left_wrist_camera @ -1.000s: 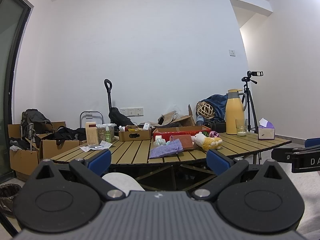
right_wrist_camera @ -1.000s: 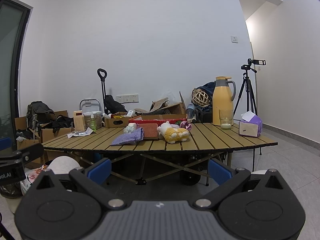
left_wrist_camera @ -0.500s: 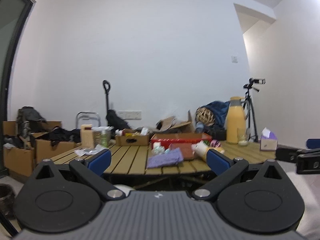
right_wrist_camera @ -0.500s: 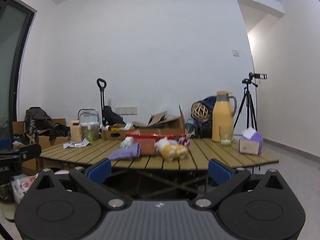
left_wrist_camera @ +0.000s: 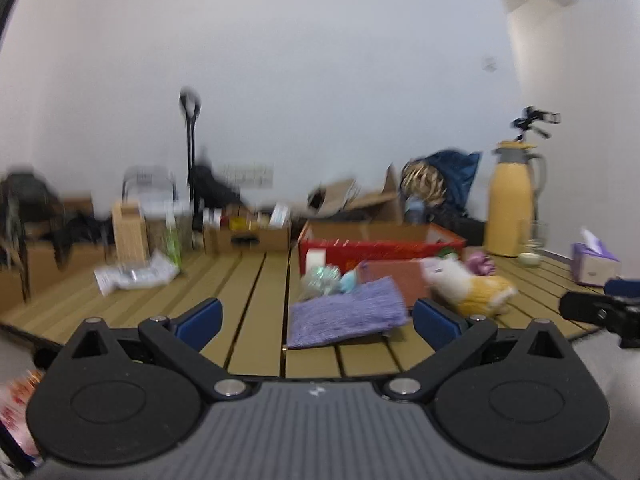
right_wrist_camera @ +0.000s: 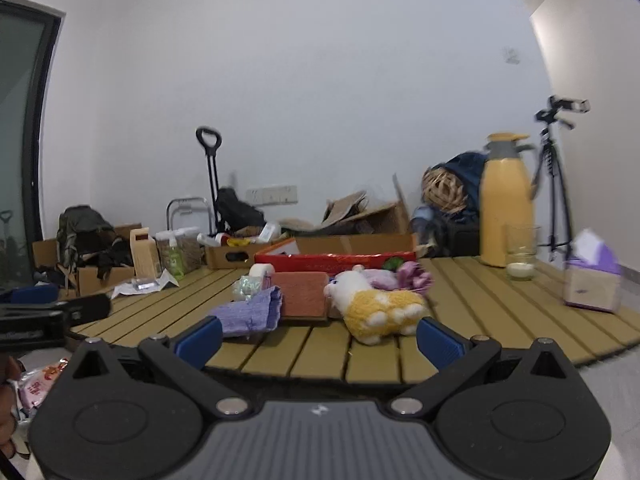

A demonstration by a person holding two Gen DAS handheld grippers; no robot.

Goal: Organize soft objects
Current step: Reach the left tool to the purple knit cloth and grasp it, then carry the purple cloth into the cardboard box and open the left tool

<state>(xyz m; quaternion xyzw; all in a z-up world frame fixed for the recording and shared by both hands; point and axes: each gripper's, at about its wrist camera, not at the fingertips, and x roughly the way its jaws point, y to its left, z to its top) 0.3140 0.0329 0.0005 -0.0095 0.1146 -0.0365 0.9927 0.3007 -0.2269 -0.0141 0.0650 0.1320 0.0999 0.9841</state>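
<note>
Soft objects: a purple cloth, a white and yellow plush toy and a small purple soft item lie together on a slatted wooden table, centre of both frames.
Purple cloth: lower centre of the left wrist view, touching a terracotta block.
Plush toy: just right of the block, lying on its side.
Red tray: behind the soft things, mid-frame.
Left gripper: blue-tipped fingers spread wide, holding nothing, at the table's near edge.
Right gripper: fingers likewise apart and empty, plush toy between them in the frame.
Right of frame: yellow jug, tissue box.
</note>
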